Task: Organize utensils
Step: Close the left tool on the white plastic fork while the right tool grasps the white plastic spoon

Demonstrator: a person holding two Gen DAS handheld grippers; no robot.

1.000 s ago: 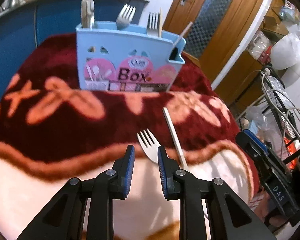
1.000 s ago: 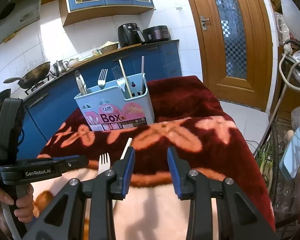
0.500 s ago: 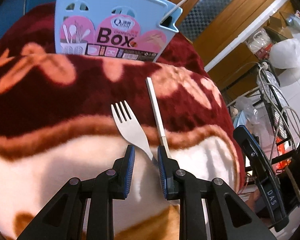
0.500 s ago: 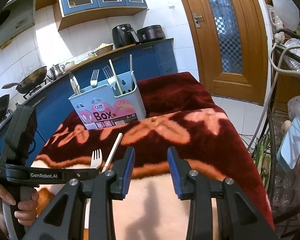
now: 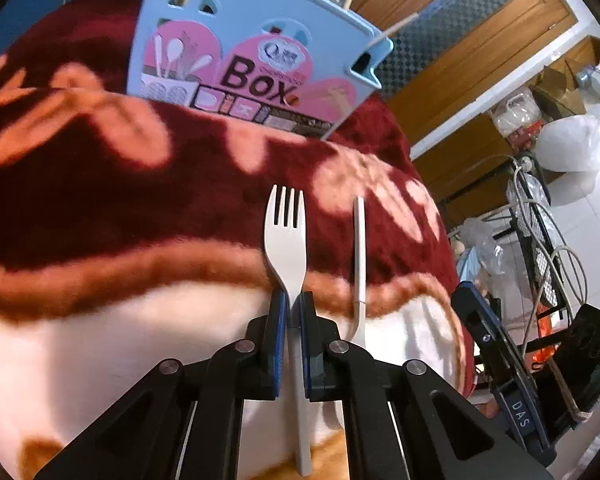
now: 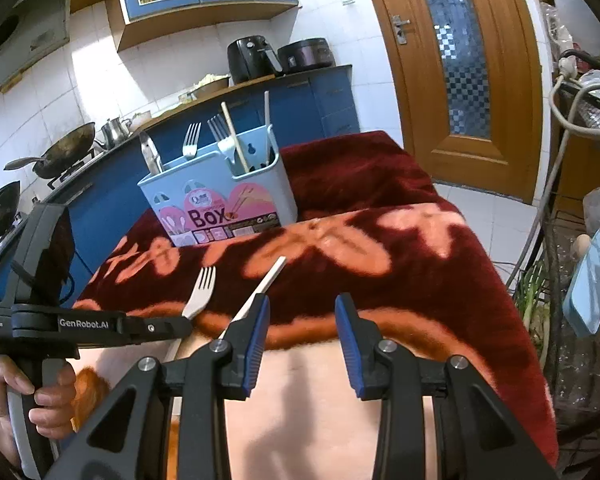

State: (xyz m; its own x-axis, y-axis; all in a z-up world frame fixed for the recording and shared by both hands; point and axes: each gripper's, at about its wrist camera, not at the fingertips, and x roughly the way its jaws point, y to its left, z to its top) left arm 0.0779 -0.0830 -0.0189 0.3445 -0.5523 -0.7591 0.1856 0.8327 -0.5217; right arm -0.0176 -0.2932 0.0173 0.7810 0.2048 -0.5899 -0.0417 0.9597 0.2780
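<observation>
The left claw (image 5: 293, 312) is clamped on the neck of the white plastic fork (image 5: 286, 236), tines toward the blue utensil box (image 5: 256, 46) probably awaiting it beyond on the blanket-covered bench (image 5: 80, 184), while the right claw (image 6: 302, 322) hangs apart, empty, beside the white utensil handle (image 6: 266, 284).

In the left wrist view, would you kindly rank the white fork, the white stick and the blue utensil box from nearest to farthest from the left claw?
1. White fork: neck pinched in the left claw.
2. White stick: just right, on the blanket.
3. Blue utensil box: farthest, upper centre.
</observation>
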